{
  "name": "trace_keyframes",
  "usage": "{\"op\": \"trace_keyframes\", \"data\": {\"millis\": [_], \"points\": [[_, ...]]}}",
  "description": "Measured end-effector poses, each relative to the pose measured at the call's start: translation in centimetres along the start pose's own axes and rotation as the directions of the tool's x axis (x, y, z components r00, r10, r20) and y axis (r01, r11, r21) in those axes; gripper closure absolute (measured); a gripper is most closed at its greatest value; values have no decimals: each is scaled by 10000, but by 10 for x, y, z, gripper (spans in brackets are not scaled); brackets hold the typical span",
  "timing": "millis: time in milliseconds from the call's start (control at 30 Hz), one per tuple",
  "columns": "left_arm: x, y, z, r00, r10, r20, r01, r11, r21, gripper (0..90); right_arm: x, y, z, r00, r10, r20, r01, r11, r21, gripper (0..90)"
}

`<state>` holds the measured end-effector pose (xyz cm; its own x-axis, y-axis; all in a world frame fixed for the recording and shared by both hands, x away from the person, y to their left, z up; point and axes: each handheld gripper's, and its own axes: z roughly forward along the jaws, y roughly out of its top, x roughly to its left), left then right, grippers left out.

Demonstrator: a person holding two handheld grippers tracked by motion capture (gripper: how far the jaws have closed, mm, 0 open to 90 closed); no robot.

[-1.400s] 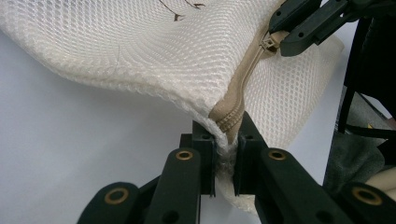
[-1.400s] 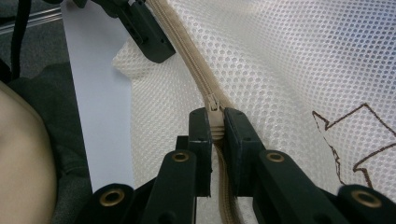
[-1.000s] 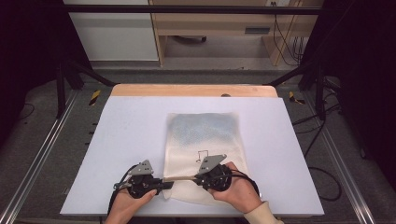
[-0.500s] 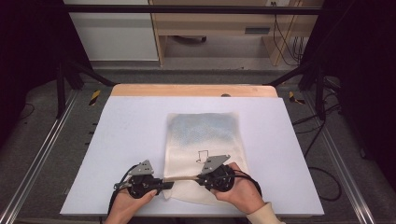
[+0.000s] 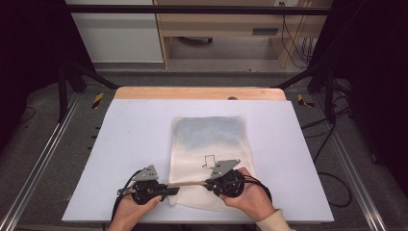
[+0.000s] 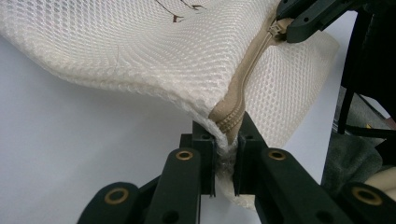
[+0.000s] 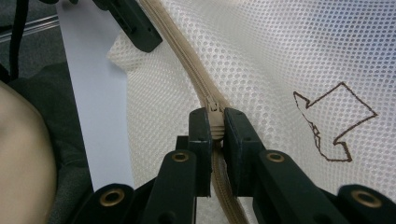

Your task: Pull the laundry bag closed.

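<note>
Left gripper point(image 5: 174, 190) at lower centre-left of the high view, clamped on the mesh bag's point(image 5: 211, 144) near corner at the zipper point(image 6: 243, 84) end, right gripper point(image 5: 208, 183) just beside it, pinching the zipper pull point(image 7: 214, 108), bag lying mid-frame on the white counter point(image 5: 134, 134), wooden edge point(image 5: 192, 92) beyond

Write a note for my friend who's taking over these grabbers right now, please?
Left gripper: jaws shut on the corner of the mesh zipper bag, at the zipper's end.
Right gripper: jaws shut on the zipper pull.
The bag lies flat on the white table, its near edge lifted between the grippers.
Done: both grips set.
Left: probably sliding the pull along the zipper while the left holds firm.
</note>
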<state>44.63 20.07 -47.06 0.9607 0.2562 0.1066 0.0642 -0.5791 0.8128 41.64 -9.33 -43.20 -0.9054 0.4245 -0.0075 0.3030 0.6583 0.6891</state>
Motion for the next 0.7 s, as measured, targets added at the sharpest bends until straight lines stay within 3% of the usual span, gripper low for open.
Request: {"op": "trace_keyframes", "data": {"millis": [700], "points": [[-1,1,0,10000,31,-11,-31,10000,0,819,-2,-4,-6,10000,59,69,-59,10000,-43,822]]}}
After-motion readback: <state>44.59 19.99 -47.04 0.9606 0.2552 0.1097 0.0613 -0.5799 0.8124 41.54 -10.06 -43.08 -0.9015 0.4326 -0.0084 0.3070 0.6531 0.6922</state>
